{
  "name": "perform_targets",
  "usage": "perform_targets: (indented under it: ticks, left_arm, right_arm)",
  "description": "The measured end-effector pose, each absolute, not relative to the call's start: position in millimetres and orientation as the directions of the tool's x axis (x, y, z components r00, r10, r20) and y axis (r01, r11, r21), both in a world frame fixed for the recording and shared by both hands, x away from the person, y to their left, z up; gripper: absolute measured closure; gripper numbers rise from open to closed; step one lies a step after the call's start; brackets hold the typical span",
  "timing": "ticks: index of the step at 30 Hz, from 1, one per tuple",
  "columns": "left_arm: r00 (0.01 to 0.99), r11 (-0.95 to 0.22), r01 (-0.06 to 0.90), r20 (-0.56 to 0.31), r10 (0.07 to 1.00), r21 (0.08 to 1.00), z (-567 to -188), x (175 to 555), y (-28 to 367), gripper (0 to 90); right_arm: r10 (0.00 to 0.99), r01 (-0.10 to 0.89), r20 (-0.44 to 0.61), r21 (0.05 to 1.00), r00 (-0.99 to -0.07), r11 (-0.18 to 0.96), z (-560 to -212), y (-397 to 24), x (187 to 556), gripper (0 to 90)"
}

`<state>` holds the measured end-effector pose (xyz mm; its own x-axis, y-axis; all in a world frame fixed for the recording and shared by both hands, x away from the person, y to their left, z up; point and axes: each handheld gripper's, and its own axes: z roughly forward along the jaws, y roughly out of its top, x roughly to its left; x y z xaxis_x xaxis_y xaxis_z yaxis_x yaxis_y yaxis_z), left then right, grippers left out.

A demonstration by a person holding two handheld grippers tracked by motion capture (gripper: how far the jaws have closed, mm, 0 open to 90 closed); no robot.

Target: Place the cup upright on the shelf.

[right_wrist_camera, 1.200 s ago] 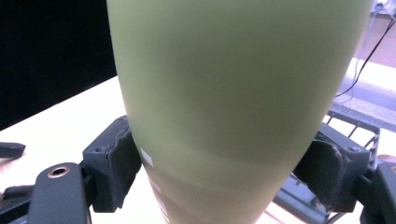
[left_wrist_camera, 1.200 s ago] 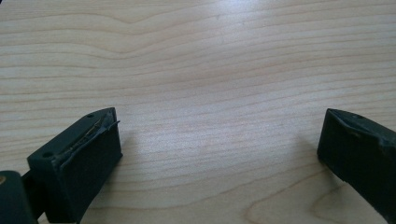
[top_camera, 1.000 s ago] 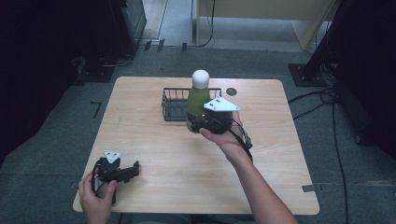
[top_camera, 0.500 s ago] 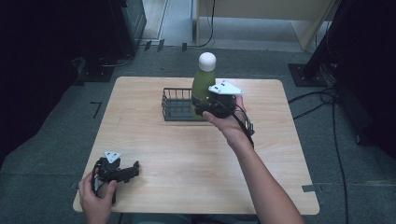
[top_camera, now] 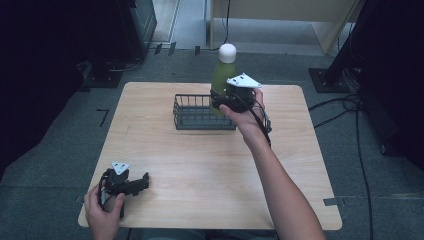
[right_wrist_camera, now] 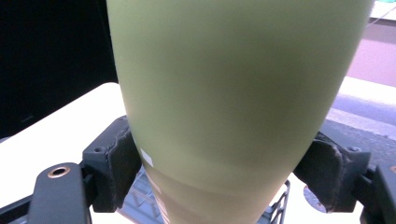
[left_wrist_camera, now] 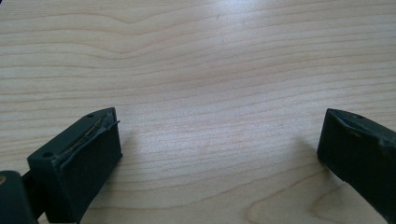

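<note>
Surroundings: dark grey carpet and black equipment ring a light wooden table [top_camera: 210,165]; cables trail on the floor at its right.
Basket: we see a black wire basket [top_camera: 200,112] standing on the far half of the table, near its middle.
Bottle: a green bottle [top_camera: 223,75] with a white cap is held upright in the air above the basket's right end; its base is hidden behind the gripper.
Right gripper: we find the right gripper [top_camera: 235,97] clenched on the bottle's lower body. In the right gripper view the pads [right_wrist_camera: 125,165] press the tapering green wall [right_wrist_camera: 233,102] from either side, and the basket's wire rim [right_wrist_camera: 280,205] shows beneath.
Right hand: it [top_camera: 250,117] reaches from the bottom edge across the table, with the grey plate on top of the gripper.
Left gripper: we note the left gripper [top_camera: 131,184] resting low at the table's near left corner, well apart from bottle and basket. Its jaws stand wide, released, with bare wood grain [left_wrist_camera: 210,93] between them.
Left hand: it [top_camera: 102,212] grips the tool from behind at the table edge.
</note>
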<state>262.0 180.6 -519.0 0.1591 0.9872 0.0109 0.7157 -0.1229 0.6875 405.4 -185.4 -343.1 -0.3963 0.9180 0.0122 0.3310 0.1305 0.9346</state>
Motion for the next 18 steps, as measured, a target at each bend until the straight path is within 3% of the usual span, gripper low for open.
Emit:
perform_targets:
  ticks: [18]
  left_arm:
    - [0.159,-0.123,0.716,0.011,0.987,0.687,-519,262,181,0.0]
  right_arm:
    - [0.947,0.385,0.009,0.915,-0.322,0.122,-371,-188,442,20.6]
